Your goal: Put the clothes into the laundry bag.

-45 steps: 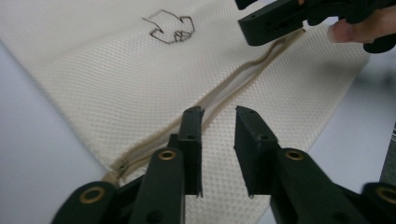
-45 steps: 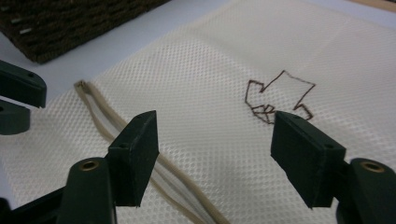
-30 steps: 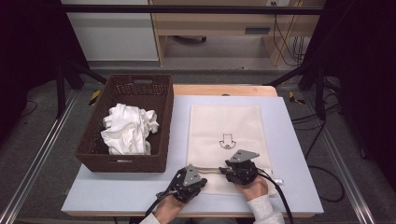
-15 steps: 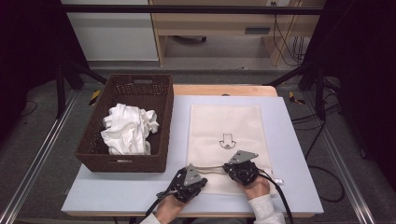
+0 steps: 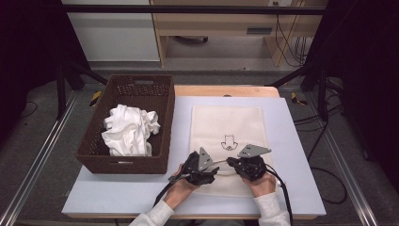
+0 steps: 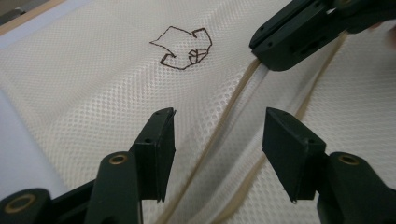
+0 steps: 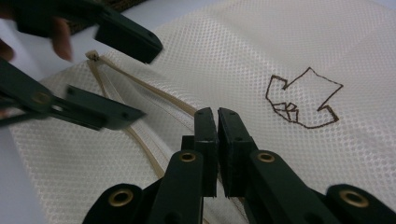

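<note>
Lying flat on the tabletop (image 5: 301, 188), the cream mesh laundry bag (image 5: 228, 127) runs lengthwise away from the person, its zipper seam (image 6: 233, 116) crossing the near end. The right hand-held gripper (image 7: 217, 116) is clamped shut on that seam. The left hand-held gripper (image 6: 217, 140) has just been opening and straddles the seam without gripping it, close beside the right one.

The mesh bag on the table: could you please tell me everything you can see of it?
The mesh bag is cream, made of fine netting, and lies flat on the table right of the basket. A dark arrow outline is drawn on it. A tan-edged zipper runs along its near part. The right gripper is shut on the zipper line. The left gripper straddles it, its jaws having just opened, pads clear of the fabric.
</note>
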Available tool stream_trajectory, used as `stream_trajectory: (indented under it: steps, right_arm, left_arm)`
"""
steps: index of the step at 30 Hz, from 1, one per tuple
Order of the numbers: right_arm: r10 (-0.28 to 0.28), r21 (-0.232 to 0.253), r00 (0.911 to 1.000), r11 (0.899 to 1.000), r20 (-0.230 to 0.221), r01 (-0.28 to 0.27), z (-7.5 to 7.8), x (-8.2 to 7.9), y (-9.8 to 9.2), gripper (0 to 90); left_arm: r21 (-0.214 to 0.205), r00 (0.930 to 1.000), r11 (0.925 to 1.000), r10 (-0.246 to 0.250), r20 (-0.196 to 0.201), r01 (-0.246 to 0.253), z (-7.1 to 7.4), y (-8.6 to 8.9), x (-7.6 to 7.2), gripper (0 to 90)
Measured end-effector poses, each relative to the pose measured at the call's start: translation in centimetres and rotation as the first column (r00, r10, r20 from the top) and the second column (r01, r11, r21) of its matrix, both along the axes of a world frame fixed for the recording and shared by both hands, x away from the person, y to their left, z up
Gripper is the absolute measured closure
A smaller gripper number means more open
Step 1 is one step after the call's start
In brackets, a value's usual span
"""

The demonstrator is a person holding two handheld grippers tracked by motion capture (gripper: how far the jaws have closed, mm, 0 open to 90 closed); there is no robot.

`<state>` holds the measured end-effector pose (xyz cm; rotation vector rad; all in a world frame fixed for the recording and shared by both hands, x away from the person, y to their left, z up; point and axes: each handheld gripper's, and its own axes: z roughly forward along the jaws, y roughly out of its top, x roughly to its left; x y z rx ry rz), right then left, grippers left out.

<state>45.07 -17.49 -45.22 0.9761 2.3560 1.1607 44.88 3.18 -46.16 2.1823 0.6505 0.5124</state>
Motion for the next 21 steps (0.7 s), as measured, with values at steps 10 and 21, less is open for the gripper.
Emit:
stream_trajectory:
  steps: [10, 21]
  right_arm:
    - [-0.019, 0.013, 0.9998, 1.000, 0.008, 0.019, 0.0, 0.1, 0.1, 80.0]
    - [-0.090, -0.109, 0.9941, 0.989, 0.060, 0.096, -1.6, -0.1, 0.8, 56.0]
  left_arm:
    - [0.004, 0.9988, 0.9997, 0.024, 0.043, -0.025, -0.6, -0.5, 0.8, 85.2]
    - [-0.072, 0.9995, 0.9971, 0.024, -0.019, -0.026, -0.2, 0.2, 1.0, 84.0]
